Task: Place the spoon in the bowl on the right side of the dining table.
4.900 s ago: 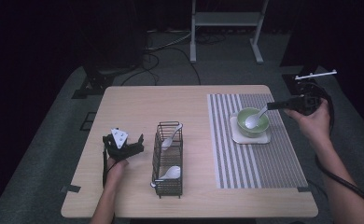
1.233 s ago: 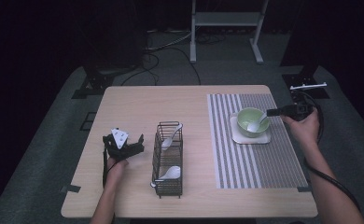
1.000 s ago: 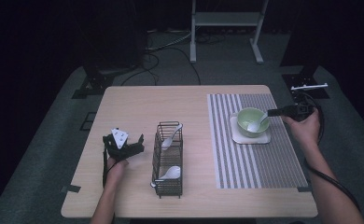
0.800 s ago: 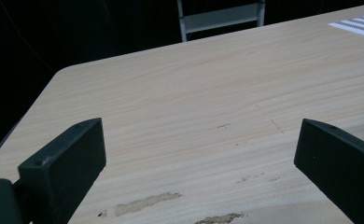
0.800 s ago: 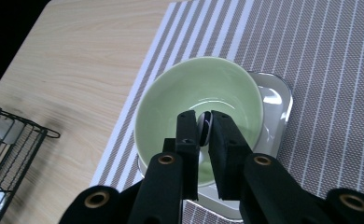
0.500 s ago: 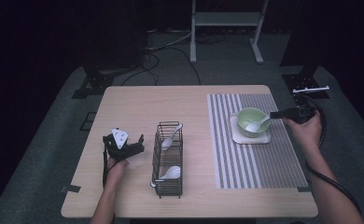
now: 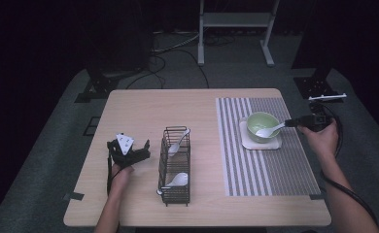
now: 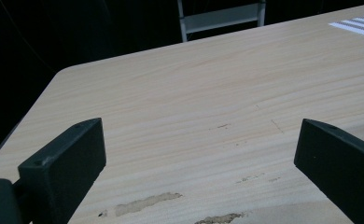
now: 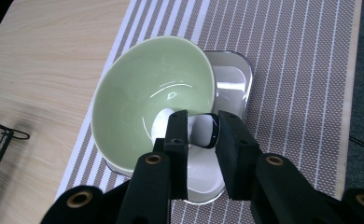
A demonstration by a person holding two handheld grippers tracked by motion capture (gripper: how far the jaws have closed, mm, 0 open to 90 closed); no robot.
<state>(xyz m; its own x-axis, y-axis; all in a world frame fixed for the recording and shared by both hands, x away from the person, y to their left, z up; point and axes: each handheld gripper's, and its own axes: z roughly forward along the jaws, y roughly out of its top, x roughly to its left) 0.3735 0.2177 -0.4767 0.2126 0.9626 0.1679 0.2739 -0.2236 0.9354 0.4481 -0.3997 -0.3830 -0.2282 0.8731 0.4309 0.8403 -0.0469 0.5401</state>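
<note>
Right tongs (image 9: 199, 135) slackening around the white spoon (image 7: 269, 130) in the green bowl (image 7: 262, 126)

In the right gripper view the jaws have just been opening, the spoon's handle between them, contact hard to judge; the spoon's scoop lies in the bowl, on a white tray (image 9: 227, 79). Left tongs (image 7: 129, 151) stand wide apart over bare tabletop (image 8: 208, 93). The high view adds the wire rack (image 7: 175, 165) holding two more spoons.

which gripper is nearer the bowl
Right. The right gripper is at the bowl, by the spoon handle on its rim; the left gripper rests beyond the rack.
</note>
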